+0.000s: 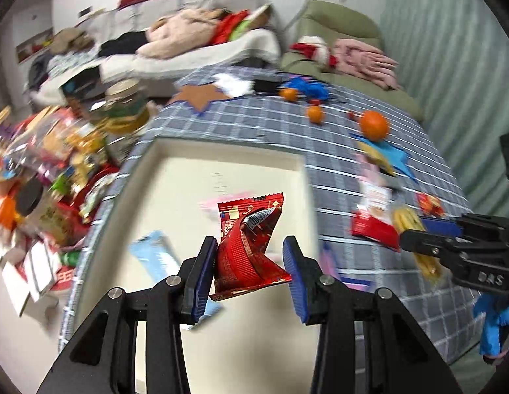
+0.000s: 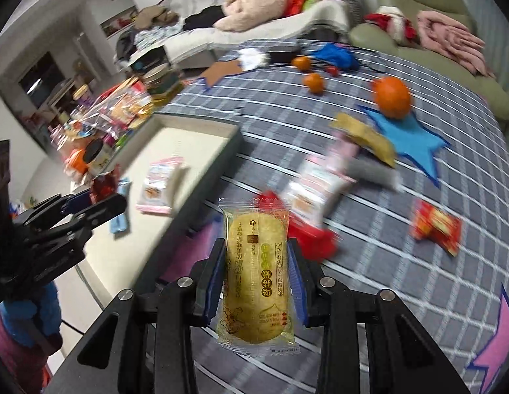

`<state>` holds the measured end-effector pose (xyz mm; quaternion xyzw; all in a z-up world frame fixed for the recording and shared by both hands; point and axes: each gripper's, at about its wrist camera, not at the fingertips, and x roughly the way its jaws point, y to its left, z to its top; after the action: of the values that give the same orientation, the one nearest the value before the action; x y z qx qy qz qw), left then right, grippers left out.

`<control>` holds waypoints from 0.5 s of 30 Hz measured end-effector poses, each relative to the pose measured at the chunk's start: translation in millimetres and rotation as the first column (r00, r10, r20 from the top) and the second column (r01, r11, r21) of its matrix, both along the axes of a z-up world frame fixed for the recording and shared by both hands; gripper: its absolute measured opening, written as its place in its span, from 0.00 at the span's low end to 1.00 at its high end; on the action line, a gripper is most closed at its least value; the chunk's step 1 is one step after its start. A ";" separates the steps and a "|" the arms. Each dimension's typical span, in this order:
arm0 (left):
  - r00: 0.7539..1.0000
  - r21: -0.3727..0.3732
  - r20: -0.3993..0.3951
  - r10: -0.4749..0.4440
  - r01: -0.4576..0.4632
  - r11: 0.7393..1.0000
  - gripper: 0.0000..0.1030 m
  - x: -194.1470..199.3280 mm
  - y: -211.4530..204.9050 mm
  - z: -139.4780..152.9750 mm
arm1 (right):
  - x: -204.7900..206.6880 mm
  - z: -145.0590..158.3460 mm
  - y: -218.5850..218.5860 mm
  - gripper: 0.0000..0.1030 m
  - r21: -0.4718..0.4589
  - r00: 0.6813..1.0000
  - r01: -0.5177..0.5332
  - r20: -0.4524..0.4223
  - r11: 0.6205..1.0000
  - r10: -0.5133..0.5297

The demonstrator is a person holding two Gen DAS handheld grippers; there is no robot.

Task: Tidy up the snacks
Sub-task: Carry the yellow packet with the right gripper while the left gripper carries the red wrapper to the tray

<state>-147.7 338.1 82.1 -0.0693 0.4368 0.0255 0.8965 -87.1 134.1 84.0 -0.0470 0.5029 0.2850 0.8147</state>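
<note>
**Two snacks in our tongs beside the tray**

We take the cream tray [image 1: 162, 151] on the checked tablecloth [image 1: 336, 151] as our landmark. Our left gripper [image 1: 251, 262] hangs over the tray's near part, its blue pads pinching a crumpled red snack packet [image 1: 251, 246]: the left pad presses flat on the packet's side, while the right pad meets only its lower corner. Under the packet, on the tray floor, we see a light blue wrapper [image 1: 156, 256] and, further in, a pink packet [image 2: 162, 187] lying flat.

Our right gripper [image 2: 257, 282] is just off the tray's right wall, above the cloth. Its pads are closed on both long edges of a yellow rice cracker [image 2: 256, 272] in clear wrap, which stands upright between them. From the left wrist view the same cracker shows as a yellow blur at the tip of the right gripper.

On the cloth to the right of the tray we see loose snacks: a red packet [image 2: 315, 239] just behind the cracker, a pink-and-white packet [image 2: 315, 184] beyond it, a small red-and-yellow packet [image 2: 434, 226] further right, and a tan packet [image 2: 366, 134] touching a blue felt star [image 2: 415, 138]. An orange [image 2: 392, 97] sits on that star; two smaller oranges [image 2: 311, 82] lie further back. To the left of the tray, off the table, we make out a blurred heap of packets and jars [image 1: 57, 151].
</note>
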 end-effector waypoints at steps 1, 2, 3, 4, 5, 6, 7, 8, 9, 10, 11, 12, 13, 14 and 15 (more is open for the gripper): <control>1.000 -0.003 -0.007 0.019 -0.019 1.000 0.44 1.5 7.7 -2.1 | 2.7 0.5 10.8 0.36 0.000 1.000 -0.017 0.001 1.000 0.017; 0.999 -0.006 -0.015 0.042 -0.043 0.999 0.44 4.5 17.2 -5.4 | 5.8 1.4 20.4 0.36 0.001 1.000 -0.031 0.003 1.000 0.031; 0.998 -0.007 -0.022 0.057 -0.057 0.998 0.44 6.2 22.3 -8.4 | 9.5 2.4 33.6 0.36 0.000 0.999 -0.050 0.007 0.999 0.050; 0.997 -0.009 -0.030 0.070 -0.070 0.997 0.44 8.3 27.0 -11.7 | 13.3 2.9 46.2 0.36 -0.002 0.998 -0.067 0.010 0.998 0.067; 0.996 -0.012 -0.038 0.083 -0.084 0.996 0.44 10.3 33.7 -15.7 | 16.0 2.4 55.2 0.36 -0.003 0.997 -0.080 0.011 0.997 0.080; 0.995 -0.012 -0.044 0.090 -0.091 0.996 0.44 11.1 36.7 -17.9 | 19.5 2.0 63.4 0.36 -0.004 0.996 -0.089 0.010 0.996 0.089; 0.994 -0.010 -0.049 0.098 -0.099 0.995 0.44 12.0 39.4 -20.3 | 23.8 0.8 73.9 0.36 -0.005 0.995 -0.099 0.007 0.995 0.099; 0.993 -0.011 -0.056 0.105 -0.106 0.994 0.44 14.6 42.6 -23.2 | 27.8 -0.7 81.1 0.36 -0.007 0.994 -0.105 0.005 0.994 0.105; 0.992 -0.015 -0.062 0.110 -0.111 0.994 0.44 17.2 45.8 -26.0 | 31.4 -2.5 87.7 0.36 -0.011 0.994 -0.110 0.003 0.994 0.110; 0.991 -0.018 -0.067 0.114 -0.116 0.993 0.44 19.1 48.8 -28.3 | 34.5 -3.9 92.5 0.36 -0.014 0.994 -0.113 0.003 0.994 0.113; 0.990 -0.022 -0.073 0.119 -0.121 0.992 0.44 21.9 51.6 -31.4 | 38.4 -5.6 98.9 0.36 -0.019 0.993 -0.114 0.003 0.993 0.114; 0.990 -0.023 -0.075 0.121 -0.123 0.992 0.44 22.0 52.6 -32.2 | 41.6 -7.0 103.7 0.36 -0.021 0.994 -0.113 0.005 0.993 0.114; 0.989 -0.023 -0.080 0.124 -0.126 0.992 0.44 23.6 54.3 -34.3 | 44.0 -8.4 107.1 0.36 -0.023 0.994 -0.112 0.007 0.993 0.113; 0.989 -0.023 -0.084 0.125 -0.127 0.992 0.44 24.7 55.5 -35.3 | 47.5 -10.4 111.1 0.36 -0.026 0.994 -0.111 0.007 0.993 0.111; 0.988 -0.023 -0.089 0.125 -0.128 0.992 0.44 26.6 56.5 -37.8 | 49.8 -11.7 113.7 0.36 -0.026 0.994 -0.111 0.006 0.993 0.111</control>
<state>-121.1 394.5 44.3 -0.1085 0.4706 0.0792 0.8720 -37.3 247.8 72.3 -0.0864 0.5003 0.3232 0.7987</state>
